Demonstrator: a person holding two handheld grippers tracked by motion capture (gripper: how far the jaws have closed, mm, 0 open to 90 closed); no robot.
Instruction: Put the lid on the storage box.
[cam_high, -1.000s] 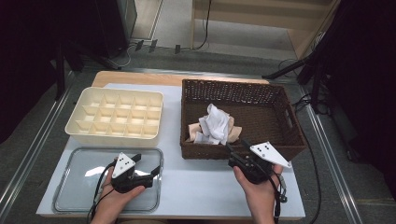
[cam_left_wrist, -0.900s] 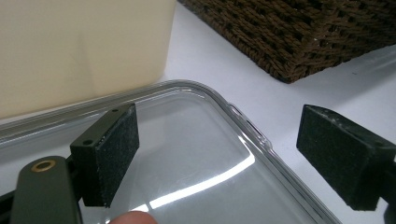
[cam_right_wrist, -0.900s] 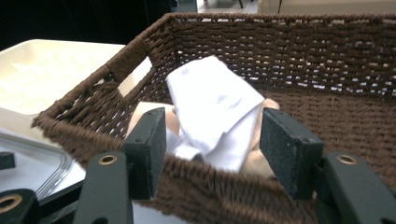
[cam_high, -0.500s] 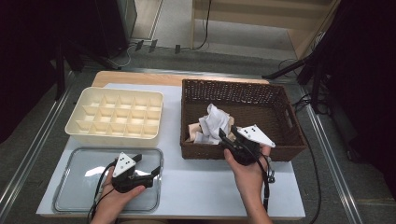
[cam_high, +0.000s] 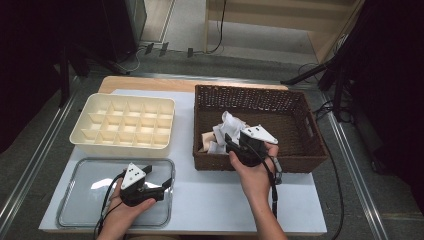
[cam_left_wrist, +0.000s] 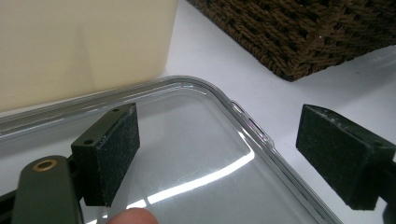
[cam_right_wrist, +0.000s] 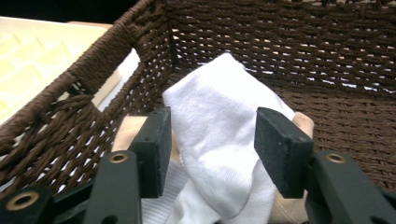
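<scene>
From the high view I log a white tabletop (cam_high: 210, 195) carrying a cream divided tray (cam_high: 124, 125) at rear left, a clear shallow tray (cam_high: 80, 192) at front left and a brown wicker basket (cam_high: 257, 125) at right. My left gripper (cam_high: 162, 184) rests over the clear tray's right part, held in the left hand (cam_high: 122, 212), its fingers apart with nothing between them. My right gripper (cam_high: 231, 142), in the right hand (cam_high: 255, 172), reaches over the basket's near wall to a pile of white cloth (cam_high: 227, 129) lying in the basket's left half on some beige fabric (cam_high: 206, 137). The left gripper view adds what the high view cannot resolve: the two pads (cam_left_wrist: 111, 154) stand wide over the clear tray's rounded corner (cam_left_wrist: 219, 95), the cream tray's plain wall (cam_left_wrist: 84, 46) just behind, and a corner of the basket (cam_left_wrist: 289, 37) beyond a strip of tabletop. A fingertip shows at the bottom edge. The right gripper view gives the close detail: a fold of white cloth (cam_right_wrist: 219, 135) sits between the fingers (cam_right_wrist: 282, 149), which have just been opening; the left pad seems to stand off the cloth and the right one lies at its edge, with no squeeze in the fabric that I can see. Beige fabric (cam_right_wrist: 128, 130) shows beneath, and the basket's woven walls (cam_right_wrist: 280, 42) rise behind.
</scene>
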